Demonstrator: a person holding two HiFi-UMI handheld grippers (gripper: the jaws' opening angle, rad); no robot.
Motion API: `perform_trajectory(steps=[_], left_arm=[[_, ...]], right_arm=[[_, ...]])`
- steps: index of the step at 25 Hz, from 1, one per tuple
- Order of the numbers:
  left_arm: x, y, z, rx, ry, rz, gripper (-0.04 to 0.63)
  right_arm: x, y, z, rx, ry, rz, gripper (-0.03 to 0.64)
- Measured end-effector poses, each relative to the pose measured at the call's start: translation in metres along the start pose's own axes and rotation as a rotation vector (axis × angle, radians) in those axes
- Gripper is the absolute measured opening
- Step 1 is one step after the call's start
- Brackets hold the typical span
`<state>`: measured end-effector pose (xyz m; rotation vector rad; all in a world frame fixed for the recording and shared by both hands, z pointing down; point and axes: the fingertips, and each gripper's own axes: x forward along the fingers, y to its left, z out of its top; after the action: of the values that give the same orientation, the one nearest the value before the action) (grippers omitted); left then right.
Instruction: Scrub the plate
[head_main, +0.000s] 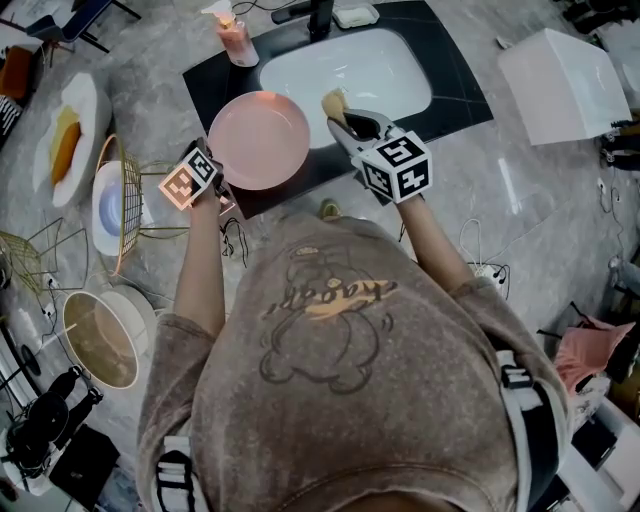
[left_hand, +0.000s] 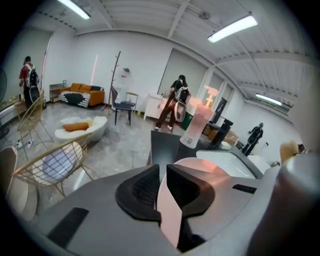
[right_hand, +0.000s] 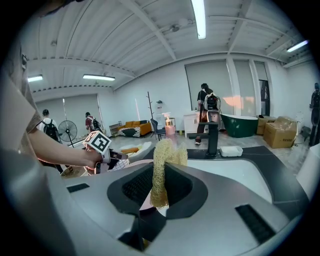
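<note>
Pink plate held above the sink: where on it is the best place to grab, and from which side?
Grip the plate by its thin rim at its left edge, coming in from the left, as the left gripper does now. The rim slips between the jaws, and the whole face is left free for the sponge held in the right gripper.

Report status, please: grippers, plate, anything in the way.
Left gripper shut on pink plate rim. Right gripper shut on loofah, beside plate edge. Nothing blocking.

Bright ceiling tubes (right_hand: 200, 17), fisheye-dark corners, soft shadows
</note>
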<state>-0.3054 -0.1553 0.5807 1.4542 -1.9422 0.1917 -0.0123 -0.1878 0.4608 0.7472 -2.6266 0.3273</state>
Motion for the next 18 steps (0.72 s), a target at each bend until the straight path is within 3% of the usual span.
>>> perform_trajectory(steps=[4, 9, 13, 18], left_arm=[[-0.020, -0.030, 0.041, 0.068, -0.099, -0.075, 0.041], [-0.054, -0.093, 0.074, 0.197, -0.204, -0.239, 0.041], [-0.087, -0.141, 0.081, 0.283, -0.275, -0.360, 0.041], [-0.114, -0.169, 0.074, 0.358, -0.374, -0.438, 0.037]], right_arm=[[-0.001, -0.001, 0.006, 0.013, -0.024, -0.006, 0.061], [-0.002, -0.001, 0.012, 0.030, -0.068, -0.022, 0.061], [-0.006, -0.003, 0.018, 0.046, -0.123, -0.047, 0.061], [-0.013, -0.004, 0.022, 0.066, -0.198, -0.071, 0.061]])
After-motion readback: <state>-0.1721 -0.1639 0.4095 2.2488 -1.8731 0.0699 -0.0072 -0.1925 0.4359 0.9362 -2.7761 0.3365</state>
